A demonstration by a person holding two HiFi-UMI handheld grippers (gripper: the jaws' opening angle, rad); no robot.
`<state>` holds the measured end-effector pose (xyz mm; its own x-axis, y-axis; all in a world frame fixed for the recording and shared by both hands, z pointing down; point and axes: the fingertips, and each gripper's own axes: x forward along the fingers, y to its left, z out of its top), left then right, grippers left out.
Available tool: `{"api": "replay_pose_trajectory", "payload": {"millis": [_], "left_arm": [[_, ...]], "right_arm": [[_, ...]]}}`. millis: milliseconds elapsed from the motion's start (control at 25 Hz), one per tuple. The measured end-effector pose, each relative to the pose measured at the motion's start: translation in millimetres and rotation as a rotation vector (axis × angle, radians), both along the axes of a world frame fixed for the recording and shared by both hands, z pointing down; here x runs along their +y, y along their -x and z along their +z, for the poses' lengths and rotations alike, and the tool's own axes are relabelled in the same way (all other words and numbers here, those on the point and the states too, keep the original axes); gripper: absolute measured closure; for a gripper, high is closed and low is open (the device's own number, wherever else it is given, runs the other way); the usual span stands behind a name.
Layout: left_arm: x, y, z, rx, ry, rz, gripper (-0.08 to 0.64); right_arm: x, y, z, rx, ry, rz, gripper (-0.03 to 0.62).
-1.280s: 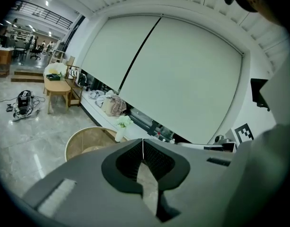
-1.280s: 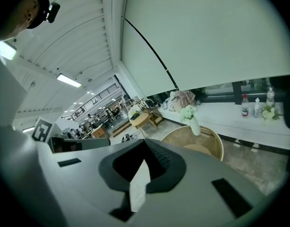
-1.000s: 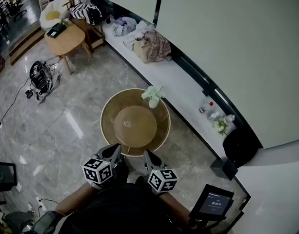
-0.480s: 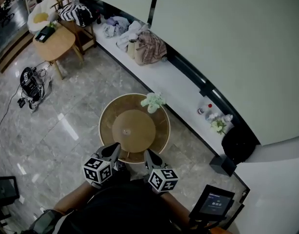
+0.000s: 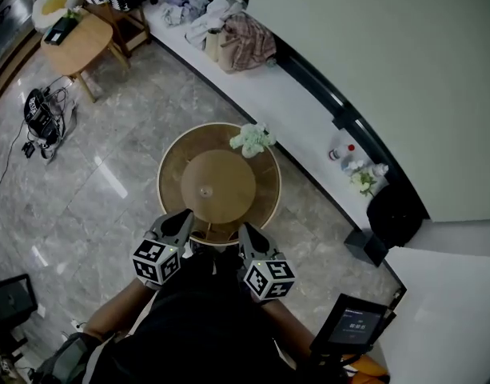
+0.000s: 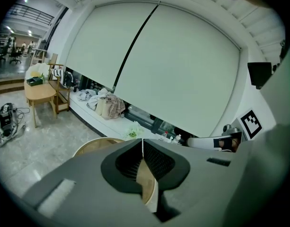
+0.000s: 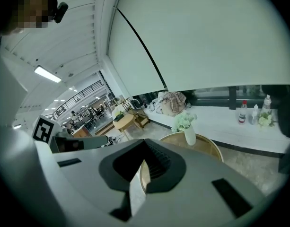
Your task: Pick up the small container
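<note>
Tbl (image 5: pixel 233 174); L gripper (image 5: pixel 184 216), R gripper (image 5: pixel 246 232) closed.

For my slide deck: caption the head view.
Left gripper and right gripper, both shut, near a round wooden table bearing a small container and flower vase.

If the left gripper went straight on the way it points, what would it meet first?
Probably the near rim of the round wooden table, just ahead of the left gripper; depth is unclear.
</note>
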<state>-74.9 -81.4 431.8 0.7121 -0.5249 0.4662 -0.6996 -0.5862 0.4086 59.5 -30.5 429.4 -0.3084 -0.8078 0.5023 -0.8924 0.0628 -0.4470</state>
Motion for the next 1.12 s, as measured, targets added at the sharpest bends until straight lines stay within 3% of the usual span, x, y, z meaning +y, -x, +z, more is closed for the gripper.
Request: {"api": "replay_pose_trajectory", "payload": {"millis": [280, 560, 760, 920, 1120], "left_arm": [[-20, -5, 32, -0.096, -0.005, -0.025, 0.557], [-41, -20, 66, -0.293, -0.222, 0.099, 0.555], [-52, -24, 116, -0.347, -0.220, 0.131, 0.554], [-54, -23, 154, -0.418, -0.212, 0.162, 0.465], [-51, -23, 198, -0.448, -0.143, 0.195, 0.432]], "right_arm": [[-21, 1, 29, -0.050, 0.043, -0.057, 0.586], [-41, -10, 59, -0.057, 0.076, -0.079, 0.586], [-53, -21, 83, -0.064, 0.101, -0.066, 0.586], [-52, -16, 99, -0.079, 0.135, -0.073, 0.586], [-45, -8, 120, -0.102, 0.185, -0.088, 0.586]]}}
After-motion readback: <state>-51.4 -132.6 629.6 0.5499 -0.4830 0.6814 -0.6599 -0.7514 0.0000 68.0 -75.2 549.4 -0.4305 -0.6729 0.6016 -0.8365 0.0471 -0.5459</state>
